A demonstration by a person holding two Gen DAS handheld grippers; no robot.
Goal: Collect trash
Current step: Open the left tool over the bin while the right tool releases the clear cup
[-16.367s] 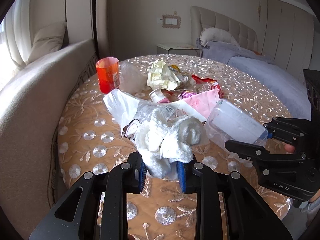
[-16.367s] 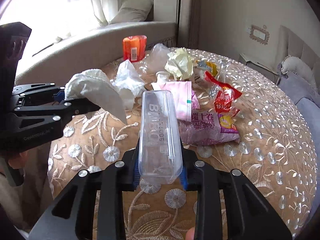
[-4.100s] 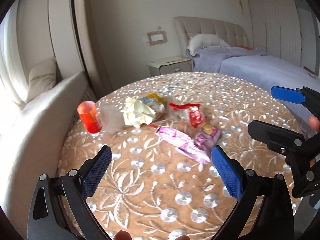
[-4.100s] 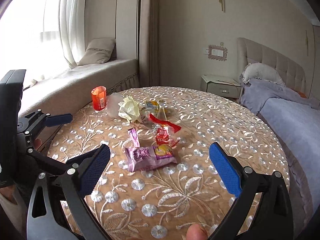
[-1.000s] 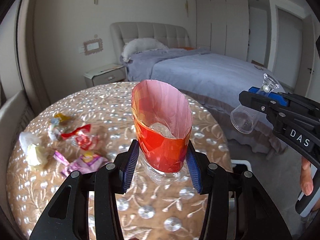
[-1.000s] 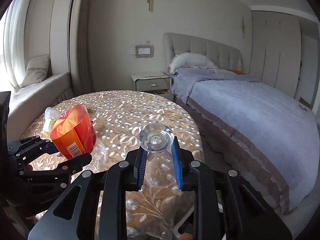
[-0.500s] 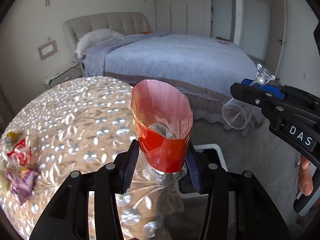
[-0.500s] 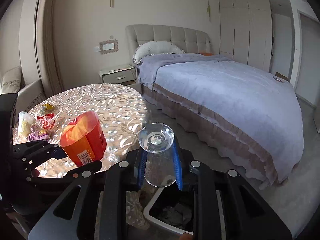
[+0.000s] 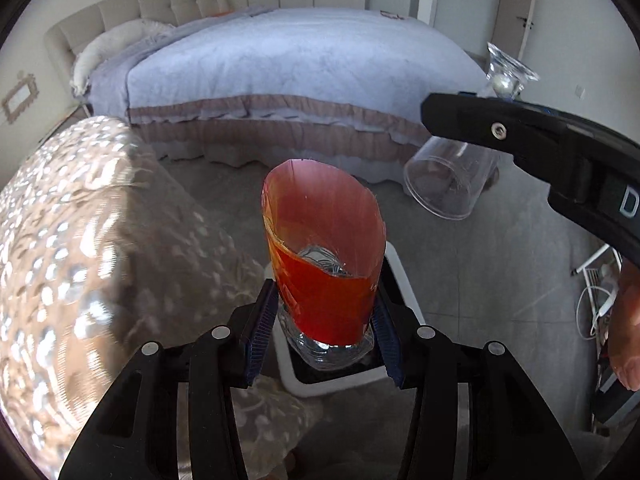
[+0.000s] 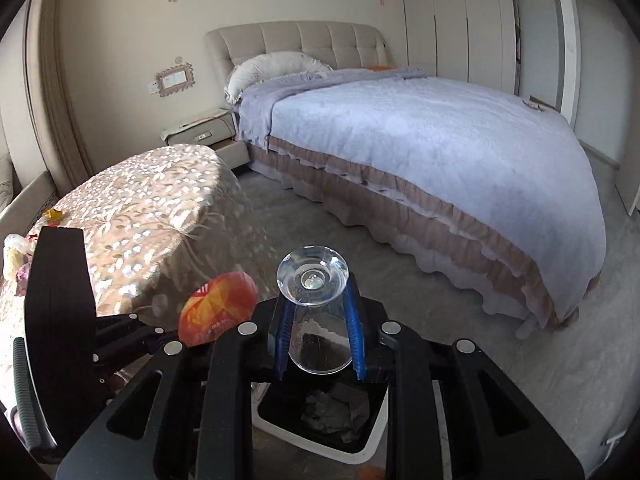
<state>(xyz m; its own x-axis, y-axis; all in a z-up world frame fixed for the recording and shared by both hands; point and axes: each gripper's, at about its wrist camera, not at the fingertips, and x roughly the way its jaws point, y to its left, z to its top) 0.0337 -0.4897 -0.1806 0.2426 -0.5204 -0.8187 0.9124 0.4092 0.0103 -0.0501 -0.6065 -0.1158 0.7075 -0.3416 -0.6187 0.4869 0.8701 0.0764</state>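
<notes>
So we've got both grippers over the white bin point(image 10: 356, 446) on the floor, which sits just right of the round table point(image 10: 132, 208), with the bed point(image 10: 420, 128) further back.

Left gripper point(image 9: 322, 320) is clamped on the orange cup point(image 9: 324, 256), pads squeezing it low down near the base. It looks like a thin label sleeve over clear plastic: the rim is already squashed into an oval, so we'd call it light, soft and easily crushed. The low grip is the smart spot, since the base is probably the stiffest bit. It hangs right above the bin opening.

Right gripper point(image 10: 318, 330) is closed on the clear cup point(image 10: 314, 308), held with its base pointing away from us and the blue pads on either side of its wall. Looks like stiff, smooth plastic, so light but probably slippery, and it could squirt out of a hard pinch. It's also above the bin, a bit to the far right of the orange one.

A few wrappers point(image 10: 18, 256) remain on the table's left side.
</notes>
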